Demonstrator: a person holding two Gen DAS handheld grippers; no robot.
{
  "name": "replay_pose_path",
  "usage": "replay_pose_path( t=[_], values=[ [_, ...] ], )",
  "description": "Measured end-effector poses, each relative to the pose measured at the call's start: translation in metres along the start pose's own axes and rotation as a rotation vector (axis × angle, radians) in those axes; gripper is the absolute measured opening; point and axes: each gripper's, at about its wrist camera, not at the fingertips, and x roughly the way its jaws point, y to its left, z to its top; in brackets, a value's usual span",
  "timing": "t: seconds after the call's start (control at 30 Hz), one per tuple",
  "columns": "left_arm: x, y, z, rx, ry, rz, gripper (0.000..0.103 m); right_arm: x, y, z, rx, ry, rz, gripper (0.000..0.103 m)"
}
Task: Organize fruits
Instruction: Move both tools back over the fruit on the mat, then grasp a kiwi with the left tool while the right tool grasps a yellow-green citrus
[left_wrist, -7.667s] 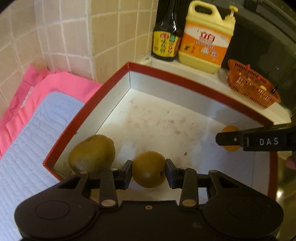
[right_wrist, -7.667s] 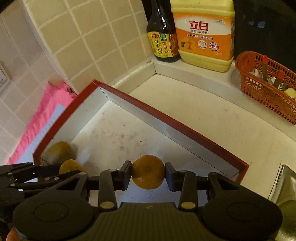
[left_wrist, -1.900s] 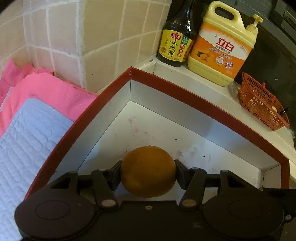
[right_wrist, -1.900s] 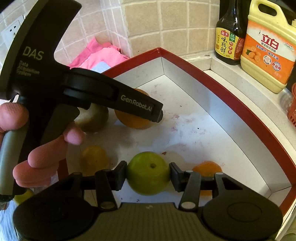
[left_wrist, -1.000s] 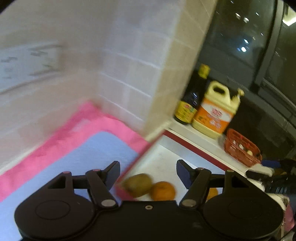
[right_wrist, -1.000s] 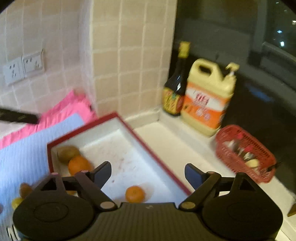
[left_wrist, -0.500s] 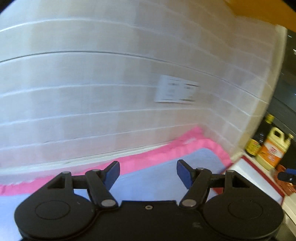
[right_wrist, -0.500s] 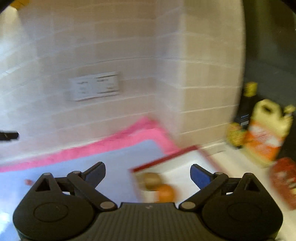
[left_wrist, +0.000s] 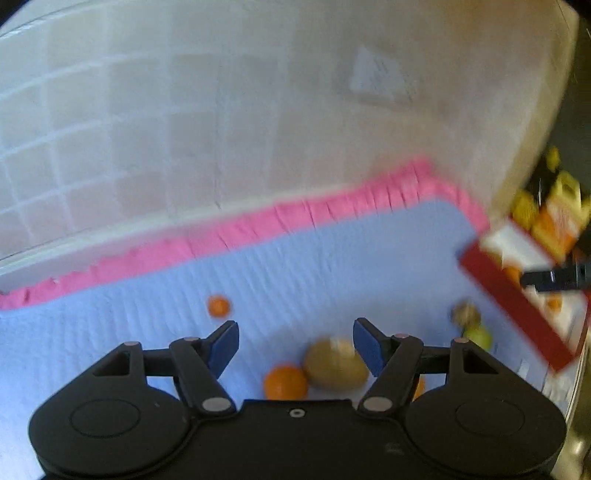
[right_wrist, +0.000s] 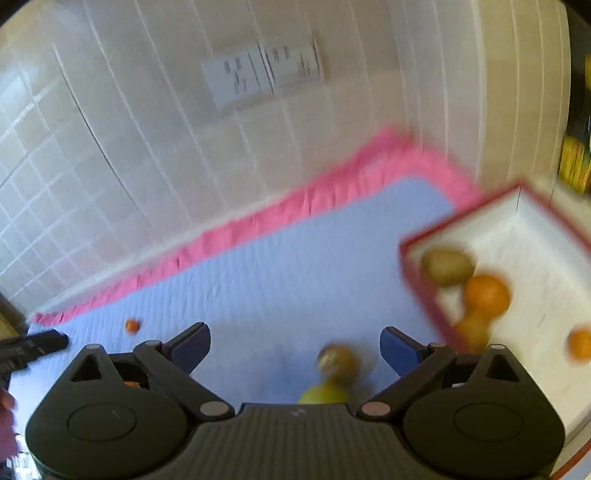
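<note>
hovering over the blue mat (left_wrist: 332, 258), the left claw (left_wrist: 295, 343) gapes wide and empty, a kiwi (left_wrist: 335, 363) and an orange (left_wrist: 285, 382) lying loose below it. the right claw (right_wrist: 295, 349), whose jaws have just been opening, holds nothing above a brown fruit (right_wrist: 338, 360) and green fruit (right_wrist: 323, 395). more fruit sits in the red-rimmed box (right_wrist: 424, 295).

Blue mat (left_wrist: 332, 258) (fruit (left_wrist: 334, 363), red tray (right_wrist: 424, 291))
</note>
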Motion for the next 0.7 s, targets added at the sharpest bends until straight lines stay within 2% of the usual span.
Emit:
replay_pose_path(
  t=[0.13,0.23,0.37,0.47,0.63,0.7],
  values=[
    [0.021,-0.022,-0.019,0.143,0.027,0.043,0.081,0.019,-0.006,-0.025,0.065,0.071,-0.045,0.1],
    [0.038,-0.032,-0.022,0.197,0.046,0.037,0.081,0.027,-0.008,-0.039,0.075,0.093,-0.08,0.1],
    [0.063,-0.036,-0.019,0.176,0.09,-0.02,0.081,0.041,-0.009,-0.046,0.069,0.107,-0.133,0.1],
    [0.076,-0.037,-0.02,0.163,0.12,-0.024,0.081,0.051,-0.014,-0.048,0.087,0.122,-0.139,0.099],
    [0.089,-0.039,-0.023,0.148,0.148,-0.032,0.081,0.073,-0.017,-0.048,0.087,0.156,-0.142,0.09],
    [0.091,-0.041,-0.023,0.15,0.146,-0.021,0.081,0.08,-0.015,-0.048,0.08,0.166,-0.145,0.081]
  ],
)
